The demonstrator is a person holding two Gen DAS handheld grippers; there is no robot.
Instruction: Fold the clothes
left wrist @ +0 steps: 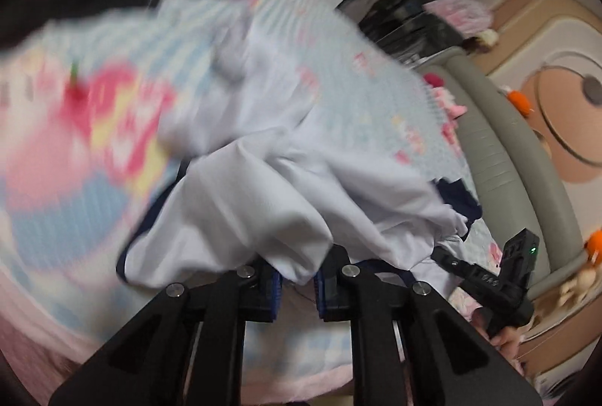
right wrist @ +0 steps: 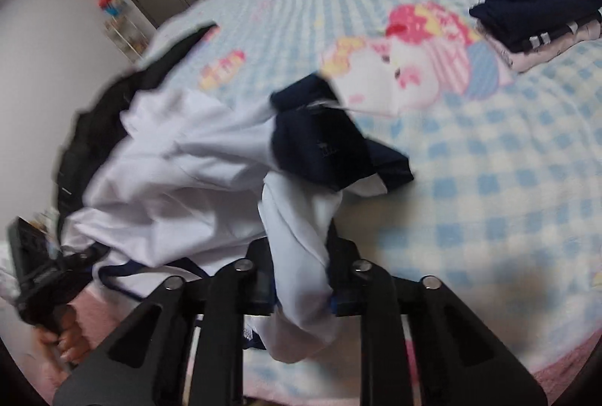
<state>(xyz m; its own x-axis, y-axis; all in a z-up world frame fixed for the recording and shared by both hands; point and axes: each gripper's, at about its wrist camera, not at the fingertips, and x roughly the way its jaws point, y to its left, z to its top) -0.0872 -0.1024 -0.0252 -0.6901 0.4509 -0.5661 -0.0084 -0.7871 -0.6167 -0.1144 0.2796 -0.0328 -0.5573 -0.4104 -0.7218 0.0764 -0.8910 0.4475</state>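
Covering most of both views, bed (right wrist: 489, 161) with a blue-and-white checked cartoon-print blanket (left wrist: 124, 82), pink edge at the near side. White shirt (right wrist: 180, 157) with navy collar and trim lies crumpled on the near part of the bed, bunched up toward both claws; navy collar part (right wrist: 323, 142) sits on top at its far edge. Dark garment (right wrist: 98, 127), black, lies just behind the white shirt on its left in the right wrist view, touching it. Folded stack of clothes (right wrist: 534, 11), navy on top and pale pink below, sits well apart at the far right of the bed. Left claw (left wrist: 297, 287): narrow, blue pads close together, a fold of the white shirt (left wrist: 240, 203) hangs down into the gap and the pads pinch it. Right claw (right wrist: 301, 287): nearly closed, a thick twist of white fabric runs straight down between the fingers and is clamped there, hiding the pads mostly. Other claw shows in each view: right claw body at lower right of the left wrist view with a green light, held by a hand (left wrist: 506, 338); the left one at lower left of the right wrist view, held by a hand (right wrist: 62, 334). Left wrist view heavily motion-blurred, blanket detail unreadable there.
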